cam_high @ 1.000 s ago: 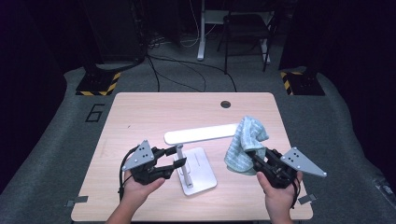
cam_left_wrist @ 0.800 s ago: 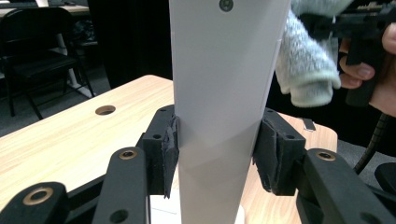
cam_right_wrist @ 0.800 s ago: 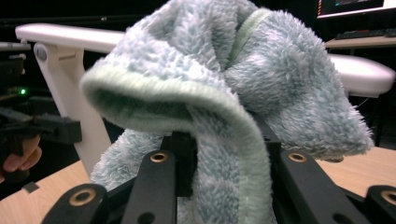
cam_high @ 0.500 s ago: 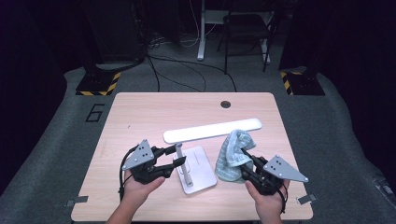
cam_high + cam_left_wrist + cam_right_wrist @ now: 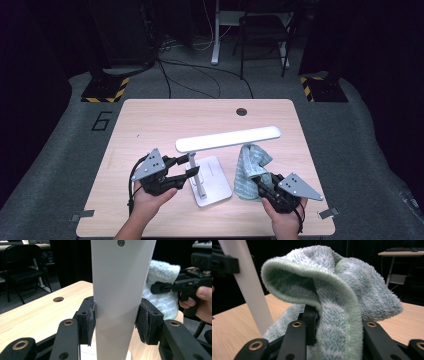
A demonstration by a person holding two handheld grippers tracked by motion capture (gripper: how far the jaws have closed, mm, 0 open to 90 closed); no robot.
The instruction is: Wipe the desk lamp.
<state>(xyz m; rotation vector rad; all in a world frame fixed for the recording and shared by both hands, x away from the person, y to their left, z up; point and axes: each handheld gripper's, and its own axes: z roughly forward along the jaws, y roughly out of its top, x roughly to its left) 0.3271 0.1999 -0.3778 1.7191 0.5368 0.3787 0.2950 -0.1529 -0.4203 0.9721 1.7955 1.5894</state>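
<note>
The left gripper (image 5: 191,165) is held low in the left hand (image 5: 150,196), and its jaws are pressed flat against the lamp post (image 5: 117,302) from both sides. The right gripper (image 5: 257,181) is held low in the right hand (image 5: 285,215), and its jaws are squeezed on the towel (image 5: 342,302).

A desk lamp (image 5: 207,172) is stood on the table (image 5: 150,120) at lower centre of the high view, its base nearest the bottom edge. A towel (image 5: 250,170) is placed just right of the lamp. The left gripper (image 5: 187,167) is set left of the lamp's post, the right gripper (image 5: 260,182) below the towel. A cable hole (image 5: 242,111) is seen toward the table's upper edge.
</note>
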